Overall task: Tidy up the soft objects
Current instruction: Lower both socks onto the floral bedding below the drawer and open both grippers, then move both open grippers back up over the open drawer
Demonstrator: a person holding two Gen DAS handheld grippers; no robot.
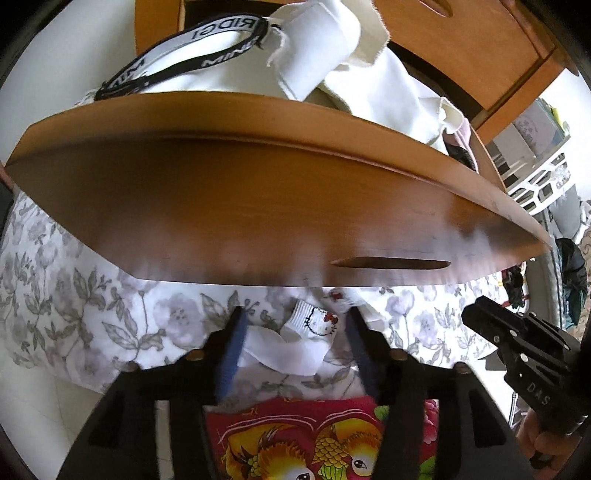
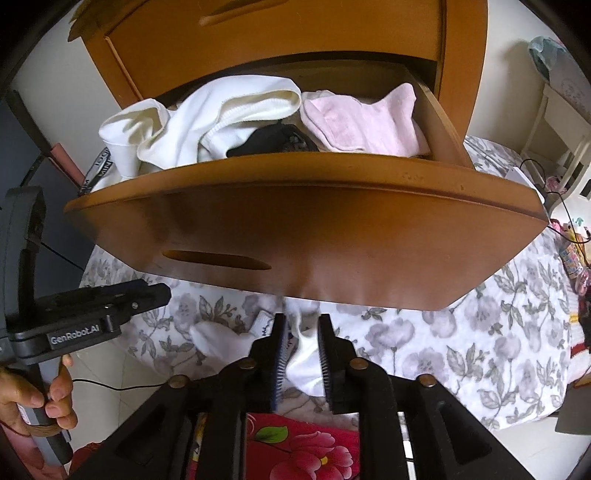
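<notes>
The bed (image 2: 461, 343), under its grey floral sheet, serves as the sorting surface: the loose socks lie on it right at the foot of the wooden dresser (image 2: 280, 33), so each item has only a short lift into storage. The open drawer (image 2: 295, 229) juts out over the bed edge, pulled well forward to give access from above. It is already heaped: white garments (image 2: 207, 122) on its left side, a pink sock (image 2: 362, 125) at the right, a dark item (image 2: 273, 142) between them, and a black-and-white lettered waistband (image 1: 207, 48) draped at the far left. A red patterned blanket (image 1: 325, 435) with yellow birds lies nearest both cameras.

The right hand-held gripper (image 2: 300, 354) has its jaws narrowed around a white sock (image 2: 304, 358) whose fabric fills the gap between the pads, so it seems pinched, probably ready to be lifted into the drawer. It sits low, just under the drawer front, so the lift likely has to clear that lip.

The left hand-held gripper (image 1: 293, 347) stands wide open with its fingers either side of a white Hello Kitty sock (image 1: 314, 325) lying on the sheet; the pads are apart from it and nothing is held. This sock lies just beside the other one, which suggests a pair to be gathered.
</notes>
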